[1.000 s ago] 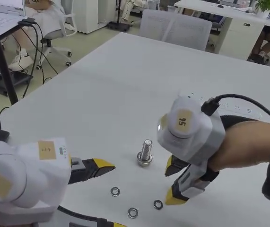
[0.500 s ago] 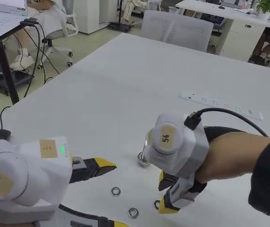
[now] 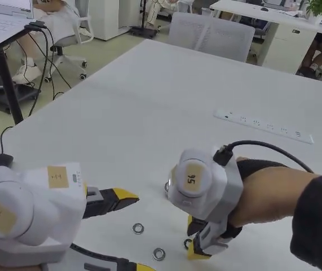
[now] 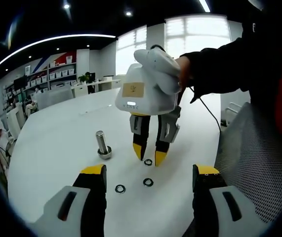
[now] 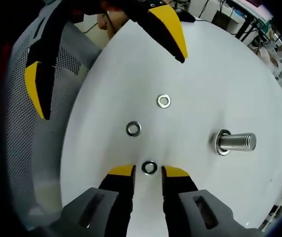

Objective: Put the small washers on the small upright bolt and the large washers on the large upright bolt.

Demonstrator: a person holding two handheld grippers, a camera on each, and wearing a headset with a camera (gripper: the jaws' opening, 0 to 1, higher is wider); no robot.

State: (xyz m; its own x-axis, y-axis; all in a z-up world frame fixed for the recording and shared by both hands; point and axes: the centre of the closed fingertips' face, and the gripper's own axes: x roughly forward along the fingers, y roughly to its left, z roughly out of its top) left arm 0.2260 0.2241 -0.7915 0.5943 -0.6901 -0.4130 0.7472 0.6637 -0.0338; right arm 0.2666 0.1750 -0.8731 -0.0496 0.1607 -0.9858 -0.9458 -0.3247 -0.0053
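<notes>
**A:** Well, how far along?

**B:** Right gripper (image 5: 149, 171) has its fingers (image 5: 122, 172) slightly parted around one washer (image 5: 149, 167), not pinching it yet. A second washer (image 5: 134, 129) and third washer (image 5: 164, 100) lie loose on the tabletop (image 5: 200, 69) toward twelve o'clock. The upright bolt (image 5: 237, 142) stands at three o'clock.

**A:** Left gripper (image 4: 150, 172)?

**B:** Fingers wide apart, empty. Mostly undone, I'd say.

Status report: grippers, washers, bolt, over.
Right gripper open, tips down astride one washer on the table, not gripped. Left gripper open, empty. Two other washers loose; upright bolt unobstructed.
</notes>
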